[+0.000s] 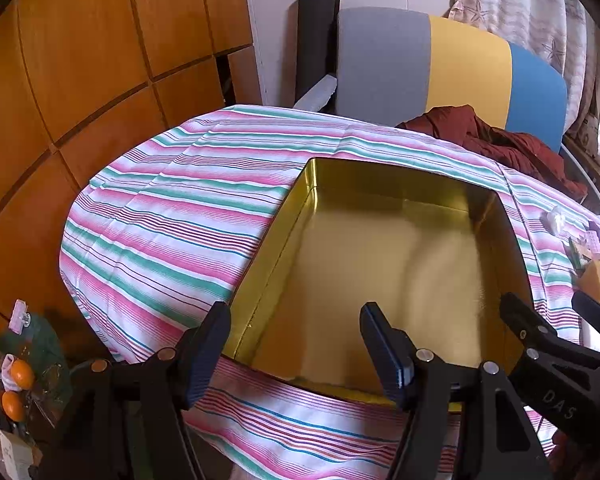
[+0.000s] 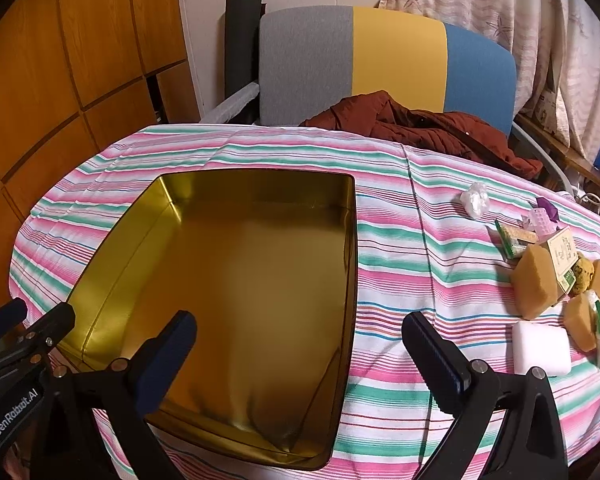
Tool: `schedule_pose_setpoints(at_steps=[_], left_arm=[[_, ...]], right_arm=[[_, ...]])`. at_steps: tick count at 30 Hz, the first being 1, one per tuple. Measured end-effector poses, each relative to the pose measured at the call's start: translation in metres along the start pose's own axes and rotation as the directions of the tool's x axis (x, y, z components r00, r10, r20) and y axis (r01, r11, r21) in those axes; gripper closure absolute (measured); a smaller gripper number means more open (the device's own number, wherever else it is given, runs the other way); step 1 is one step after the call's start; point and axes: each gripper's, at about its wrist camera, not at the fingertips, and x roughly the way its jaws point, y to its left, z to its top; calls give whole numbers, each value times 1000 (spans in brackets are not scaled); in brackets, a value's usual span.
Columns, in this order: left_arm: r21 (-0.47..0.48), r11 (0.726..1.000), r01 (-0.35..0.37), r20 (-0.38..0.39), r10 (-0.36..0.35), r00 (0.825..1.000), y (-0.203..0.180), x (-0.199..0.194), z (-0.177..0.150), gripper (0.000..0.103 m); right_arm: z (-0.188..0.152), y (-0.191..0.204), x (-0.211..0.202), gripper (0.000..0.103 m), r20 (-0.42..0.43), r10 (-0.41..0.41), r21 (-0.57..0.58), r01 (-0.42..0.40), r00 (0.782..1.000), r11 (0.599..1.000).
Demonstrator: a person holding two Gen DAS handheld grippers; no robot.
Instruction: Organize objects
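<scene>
Gold tin (image 2: 112, 264) lies empty beneath both tongs, left (image 1: 296, 344) and right (image 2: 300, 356), each gaping wide.

wood-panelled wall (image 2: 60, 60) left, grey-yellow-blue chair (image 2: 388, 64) behind striped-cloth table (image 2: 400, 240), starfish curtains (image 2: 500, 12) right.

A lived-in home room: a counter under a striped cloth (image 2: 380, 240), a three-colour chair (image 2: 380, 56) with a rust jacket (image 2: 420, 128) thrown over it, starfish-print curtains (image 2: 500, 12), wood-panelled cupboard doors (image 2: 60, 60), and household sponges (image 2: 536, 284) lying about.
</scene>
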Motion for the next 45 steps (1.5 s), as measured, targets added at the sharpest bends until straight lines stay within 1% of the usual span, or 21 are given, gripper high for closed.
schedule_pose_setpoints(at_steps=[15,25,29,33,36,38,40,41,45], left_arm=[[5,1000,-5,-1,5,1000,-1,0,-1,35],[26,1000,-14,-6,14,1000,-12,1,-4,35],[37,999,5,-20,-5,1000,-23,2,-7,35],[55,996,73,-48,-71,996,-42,0,-10,35],[97,989,114,-48,-109,993,-64,-3,-14,35],[142,977,157,-55,-151,987,-80,-5,-19,35],[186,963,197,-68,-187,980,-98,-6,-23,35],[206,956,209,-73,-198,977,-106,-7,-25,35],[288,921,263,-91,-247,965,-139,-15,-35,35]], right_arm=[[-1,-3,-3,0,3,1,0,-1,1000,1000],[-1,-19,-9,0,14,-14,13,13,1000,1000],[-2,-34,-15,0,34,-30,12,30,999,999],[-6,-64,-24,0,72,-42,36,39,997,999],[-12,-97,-26,0,75,-58,83,51,996,995],[-15,-118,-27,0,74,-89,106,81,993,991],[-21,-141,-27,0,59,-149,127,141,987,982],[-24,-155,-27,0,51,-179,143,170,983,975],[-38,-215,-31,0,36,-247,233,233,968,944]])
